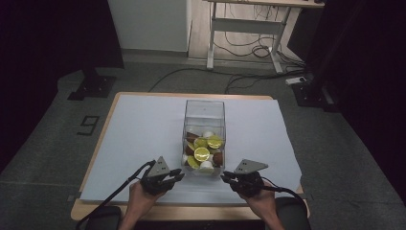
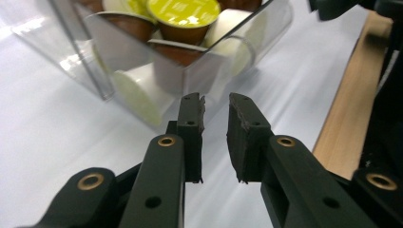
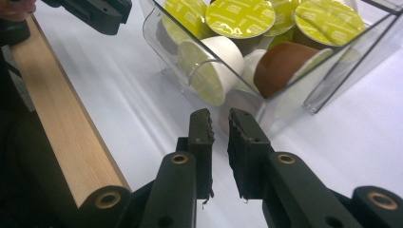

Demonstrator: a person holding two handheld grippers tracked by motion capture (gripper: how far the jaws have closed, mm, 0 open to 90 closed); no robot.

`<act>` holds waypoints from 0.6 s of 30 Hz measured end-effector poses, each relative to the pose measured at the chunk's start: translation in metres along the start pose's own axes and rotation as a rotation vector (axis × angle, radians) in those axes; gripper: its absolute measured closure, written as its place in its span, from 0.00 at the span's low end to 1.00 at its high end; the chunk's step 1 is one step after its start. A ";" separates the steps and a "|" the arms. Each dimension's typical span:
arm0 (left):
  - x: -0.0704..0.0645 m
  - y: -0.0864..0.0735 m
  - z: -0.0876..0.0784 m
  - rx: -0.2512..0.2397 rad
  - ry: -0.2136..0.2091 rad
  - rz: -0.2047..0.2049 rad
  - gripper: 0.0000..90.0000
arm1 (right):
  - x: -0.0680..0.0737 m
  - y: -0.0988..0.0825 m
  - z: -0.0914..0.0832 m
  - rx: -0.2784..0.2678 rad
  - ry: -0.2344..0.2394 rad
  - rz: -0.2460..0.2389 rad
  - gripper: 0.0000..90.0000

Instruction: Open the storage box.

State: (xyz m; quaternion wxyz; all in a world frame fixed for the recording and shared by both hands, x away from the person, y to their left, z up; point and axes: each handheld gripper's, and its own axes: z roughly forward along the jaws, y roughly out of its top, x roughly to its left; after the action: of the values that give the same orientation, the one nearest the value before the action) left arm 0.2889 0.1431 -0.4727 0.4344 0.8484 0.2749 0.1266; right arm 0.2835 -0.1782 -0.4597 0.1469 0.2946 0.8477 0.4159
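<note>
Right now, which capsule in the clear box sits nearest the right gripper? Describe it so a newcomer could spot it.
Start at the clear box in the middle of the table. In its corner nearest the right gripper, one white capsule lies on its side against the wall. Its lime-green lid faces outward, while neighbouring lids face up and the capsule beside it is brown.

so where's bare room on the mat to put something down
The white mat is bare left of the clear box, out to the wooden table edge, and right of it, and behind it. It is crowded at the near edge, where the left gripper and right gripper flank the capsules.
</note>
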 end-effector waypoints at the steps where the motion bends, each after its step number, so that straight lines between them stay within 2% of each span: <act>1: 0.004 -0.001 -0.002 0.003 0.009 -0.005 0.83 | -0.002 0.000 -0.001 0.001 -0.005 0.000 0.85; 2: 0.004 -0.001 -0.002 0.003 0.009 -0.005 0.82 | -0.002 0.000 -0.001 0.001 -0.005 0.000 0.85; 7: 0.021 -0.004 -0.007 0.006 0.037 -0.037 0.77 | -0.015 0.000 -0.009 -0.011 -0.032 0.027 0.80; 8: 0.021 -0.004 -0.007 0.006 0.037 -0.037 0.75 | -0.019 0.000 -0.011 -0.012 -0.043 0.033 0.78; 12: 0.035 -0.004 -0.008 0.009 0.068 -0.057 0.66 | -0.031 0.000 -0.013 -0.009 -0.068 0.051 0.70; 15: 0.045 -0.004 -0.007 0.016 0.078 -0.075 0.58 | -0.042 0.004 -0.012 -0.001 -0.061 0.073 0.62; 16: 0.045 -0.004 -0.007 0.016 0.078 -0.075 0.55 | -0.042 0.004 -0.012 -0.001 -0.061 0.073 0.62; 17: 0.050 -0.004 -0.005 0.024 0.091 -0.080 0.52 | -0.048 0.006 -0.012 0.002 -0.072 0.076 0.56; 18: 0.050 -0.004 -0.005 0.024 0.091 -0.080 0.49 | -0.048 0.006 -0.012 0.002 -0.072 0.076 0.56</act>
State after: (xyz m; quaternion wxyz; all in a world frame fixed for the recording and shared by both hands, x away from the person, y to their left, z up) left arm 0.3263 0.1777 -0.4741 0.4158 0.8353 0.3294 0.1444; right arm 0.3177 -0.2125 -0.4480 0.1609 0.3416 0.8304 0.4096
